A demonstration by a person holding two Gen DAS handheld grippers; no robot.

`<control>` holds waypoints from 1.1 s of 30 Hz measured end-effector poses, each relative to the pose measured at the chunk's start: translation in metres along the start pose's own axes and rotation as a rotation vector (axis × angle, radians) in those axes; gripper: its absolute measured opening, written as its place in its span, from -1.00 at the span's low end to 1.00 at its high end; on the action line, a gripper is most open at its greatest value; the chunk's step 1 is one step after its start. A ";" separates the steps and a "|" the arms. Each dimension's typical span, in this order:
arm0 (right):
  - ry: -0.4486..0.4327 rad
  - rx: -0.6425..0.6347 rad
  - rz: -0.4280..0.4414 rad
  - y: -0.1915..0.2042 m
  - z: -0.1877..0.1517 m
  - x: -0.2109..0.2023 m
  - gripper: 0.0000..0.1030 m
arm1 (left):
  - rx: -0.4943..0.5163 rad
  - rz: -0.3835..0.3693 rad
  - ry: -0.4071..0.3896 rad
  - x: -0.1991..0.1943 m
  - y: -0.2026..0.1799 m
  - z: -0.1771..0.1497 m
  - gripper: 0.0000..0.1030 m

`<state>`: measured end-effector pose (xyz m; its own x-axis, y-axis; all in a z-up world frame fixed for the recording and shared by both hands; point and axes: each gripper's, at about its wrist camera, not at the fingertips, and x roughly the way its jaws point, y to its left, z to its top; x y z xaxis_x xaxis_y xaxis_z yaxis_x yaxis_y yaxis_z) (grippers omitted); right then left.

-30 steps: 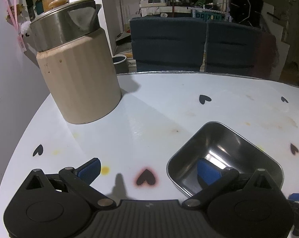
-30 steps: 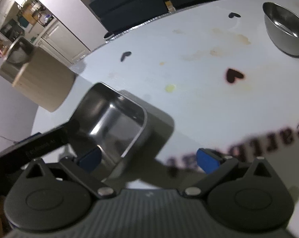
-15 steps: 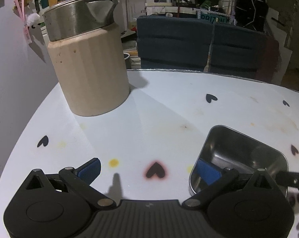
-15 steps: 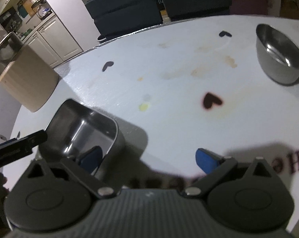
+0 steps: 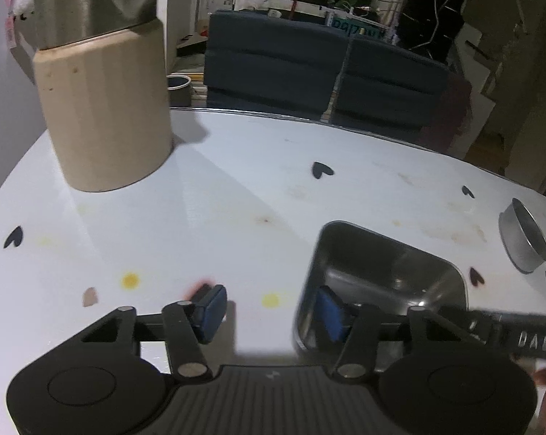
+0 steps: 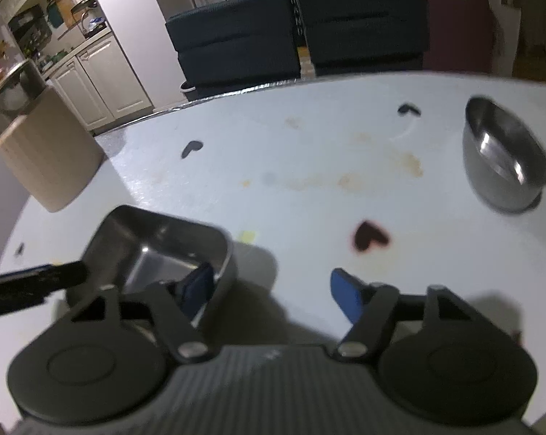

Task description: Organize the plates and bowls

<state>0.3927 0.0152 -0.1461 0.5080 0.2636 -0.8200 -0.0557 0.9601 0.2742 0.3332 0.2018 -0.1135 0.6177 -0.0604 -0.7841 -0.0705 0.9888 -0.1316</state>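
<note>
What I can't make out from my two tongs

My left gripper (image 5: 269, 311) has one pad behind the square steel dish's (image 5: 381, 275) wall, so I can't tell whether it presses there. My right gripper (image 6: 273, 290) is blurred, its inner pad half hidden inside that dish (image 6: 157, 250). The round bowl (image 5: 522, 243) sits squashed near the left view's edge. The beige jug (image 6: 44, 152) is cut off at the right view's side. Shelf clutter behind is too small to read.

Both sets of jaws have just been closing on the square steel dish (image 5: 381, 275): left gripper (image 5: 269, 313) and right gripper (image 6: 273, 288) each straddle a wall, gaps remaining; round bowl (image 5: 522, 243) now visible.
</note>
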 end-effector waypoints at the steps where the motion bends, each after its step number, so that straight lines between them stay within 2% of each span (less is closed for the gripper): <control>1: 0.019 0.012 0.015 0.000 -0.001 0.000 0.32 | -0.001 -0.004 0.001 0.001 -0.002 0.000 -0.02; 5: 0.086 0.025 0.092 0.007 -0.008 0.000 0.09 | -0.015 -0.025 0.003 0.005 -0.007 0.001 -0.19; 7: 0.098 0.021 0.124 0.010 -0.010 -0.001 -0.16 | -0.020 -0.030 0.007 0.005 -0.008 0.001 -0.26; 8: 0.097 0.012 0.130 0.012 -0.010 -0.002 -0.24 | -0.025 -0.033 0.010 0.006 -0.008 0.001 -0.31; 9: 0.093 0.000 0.128 0.014 -0.011 -0.002 -0.42 | -0.030 -0.037 0.015 0.006 -0.008 0.000 -0.38; 13: 0.073 -0.007 0.124 0.010 -0.009 -0.004 -0.73 | -0.016 -0.055 0.047 0.008 -0.012 -0.002 -0.58; 16: 0.064 0.005 0.121 0.003 -0.004 -0.002 -0.77 | 0.001 -0.075 0.064 0.007 -0.018 -0.003 -0.81; 20: 0.062 0.000 0.116 0.001 -0.004 -0.004 -0.81 | 0.026 -0.088 0.125 0.006 -0.025 -0.008 -0.83; 24: 0.074 0.013 0.117 -0.001 -0.004 -0.006 -0.84 | 0.029 -0.099 0.142 0.000 -0.025 -0.014 -0.83; 26: 0.078 0.008 0.118 -0.004 -0.007 -0.010 -0.85 | 0.018 -0.104 0.134 -0.005 -0.024 -0.016 -0.85; 30: 0.081 -0.011 0.120 -0.002 -0.010 -0.014 -0.86 | 0.006 -0.092 0.069 -0.024 -0.026 -0.015 -0.85; 33: 0.057 -0.059 0.138 0.001 -0.011 -0.026 -0.85 | 0.028 -0.094 0.027 -0.041 -0.030 -0.015 -0.85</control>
<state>0.3698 0.0104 -0.1303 0.4426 0.3966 -0.8043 -0.1726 0.9178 0.3577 0.2982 0.1720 -0.0871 0.5991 -0.1565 -0.7852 0.0091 0.9820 -0.1888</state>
